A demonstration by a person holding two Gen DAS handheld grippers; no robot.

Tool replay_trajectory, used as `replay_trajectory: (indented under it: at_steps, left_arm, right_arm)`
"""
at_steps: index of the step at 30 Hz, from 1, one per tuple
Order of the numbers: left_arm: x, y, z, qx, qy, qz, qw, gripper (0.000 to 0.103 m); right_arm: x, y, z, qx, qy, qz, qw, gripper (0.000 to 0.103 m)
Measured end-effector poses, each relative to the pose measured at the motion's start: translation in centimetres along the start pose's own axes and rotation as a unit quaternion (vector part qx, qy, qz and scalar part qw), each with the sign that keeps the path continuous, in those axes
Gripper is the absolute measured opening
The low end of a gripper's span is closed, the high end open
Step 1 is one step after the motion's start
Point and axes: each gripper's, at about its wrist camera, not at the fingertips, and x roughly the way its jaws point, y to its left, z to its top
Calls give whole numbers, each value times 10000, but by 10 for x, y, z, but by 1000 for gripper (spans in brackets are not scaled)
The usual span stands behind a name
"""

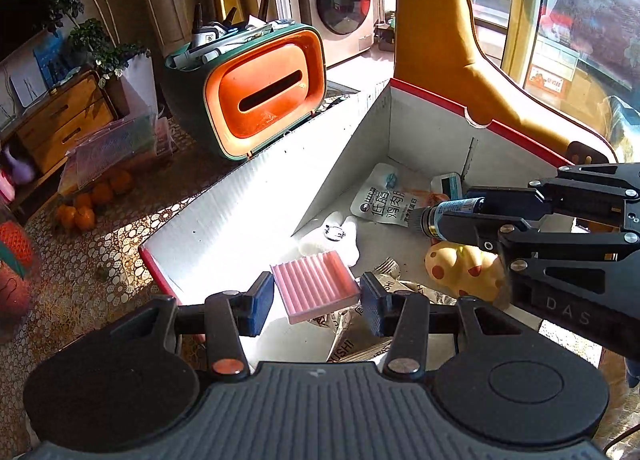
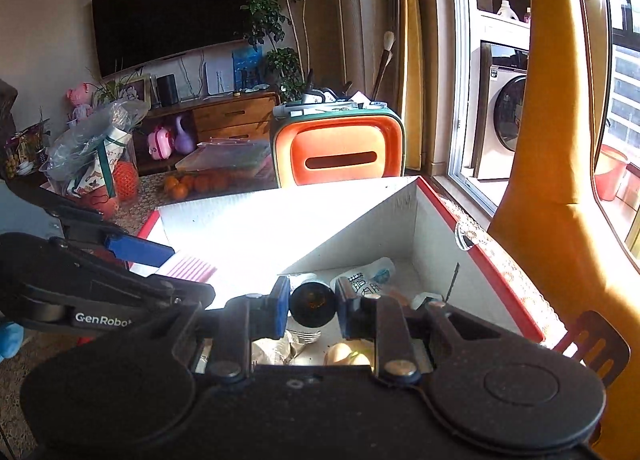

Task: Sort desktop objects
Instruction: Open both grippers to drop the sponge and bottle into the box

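My left gripper (image 1: pixel 317 296) is shut on a pink ribbed pad (image 1: pixel 316 285), held over the near corner of the white box with red rim (image 1: pixel 280 184). My right gripper (image 2: pixel 312 302) is shut on a small dark bottle (image 2: pixel 312 303), its black cap pointing into the box. In the left wrist view that bottle (image 1: pixel 444 211) and the right gripper (image 1: pixel 460 216) hang over the box's right side. Inside the box lie a white food pouch (image 1: pixel 386 200), a yellow spotted toy (image 1: pixel 464 270), crumpled wrappers (image 1: pixel 360 336) and a white soft item (image 1: pixel 332 236).
An orange and green tissue box holder (image 1: pixel 260 100) with pens on top stands behind the white box (image 2: pixel 360 220). Oranges (image 1: pixel 86 204) and clear plastic cases (image 1: pixel 116 148) lie at the left on the patterned tablecloth. A yellow chair back (image 2: pixel 560 140) rises at the right, by the window.
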Motion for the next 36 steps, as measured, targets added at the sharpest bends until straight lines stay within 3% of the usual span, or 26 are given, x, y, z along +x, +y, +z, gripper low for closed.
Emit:
replay_trajectory:
  at_steps: [11, 15, 23, 30, 36]
  left_arm:
    - [48, 2, 15, 131, 685, 107, 9975, 46]
    - [53, -1, 14, 290, 792, 142, 9963, 46]
    - [65, 3, 18, 157, 1239, 29, 9922, 46]
    - [60, 6, 17, 13, 1221, 0, 9925, 47]
    - [42, 2, 16, 86, 951, 34, 9954, 57]
  right_arm:
    - [34, -3, -5, -231, 531, 43, 9983, 23]
    - [43, 0, -10, -358, 710, 102, 9968, 23]
    - [47, 3, -12, -466, 814, 145, 9955, 23]
    - [47, 5, -10, -621, 929, 136, 9936, 27]
    - [42, 7, -12, -665, 981, 95, 9929, 34]
